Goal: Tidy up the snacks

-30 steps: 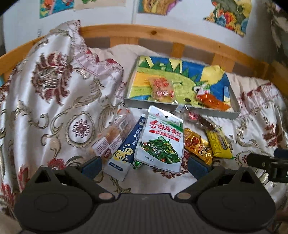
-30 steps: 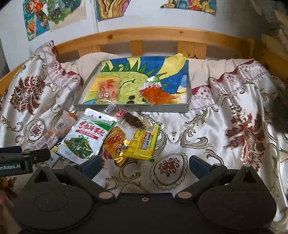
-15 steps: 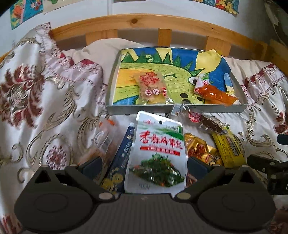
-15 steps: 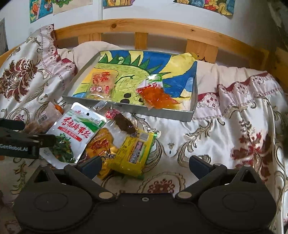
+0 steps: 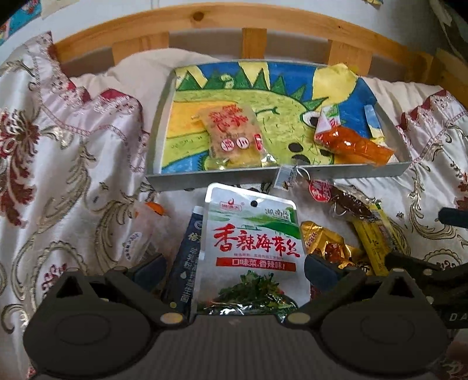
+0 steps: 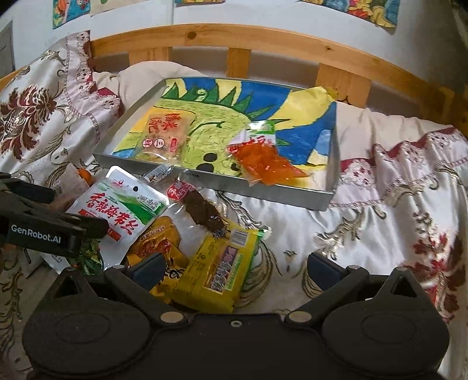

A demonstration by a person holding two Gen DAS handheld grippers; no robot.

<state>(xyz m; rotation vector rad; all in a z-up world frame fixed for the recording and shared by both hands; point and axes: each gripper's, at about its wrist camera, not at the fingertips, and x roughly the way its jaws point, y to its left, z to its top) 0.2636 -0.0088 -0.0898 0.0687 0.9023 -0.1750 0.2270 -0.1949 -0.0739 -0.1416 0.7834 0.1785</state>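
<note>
A grey metal tray, lined with a dinosaur drawing, lies on the bed. It holds a pale rice-snack packet and an orange packet. Loose in front of it lie a white seaweed packet, a dark blue sachet, a gold packet, a yellow packet and a brown snack in clear wrap. My left gripper is open astride the seaweed packet. My right gripper is open over the yellow packet.
A clear packet with something orange lies left of the pile. The floral satin quilt bulges on the left, and a wooden bed rail runs behind the tray. The left gripper's finger reaches in beside the seaweed packet.
Both grippers have moved forward and down toward the loose snacks. The seaweed packet now sits between the left fingers and the yellow packet between the right fingers. No snack has shifted.
</note>
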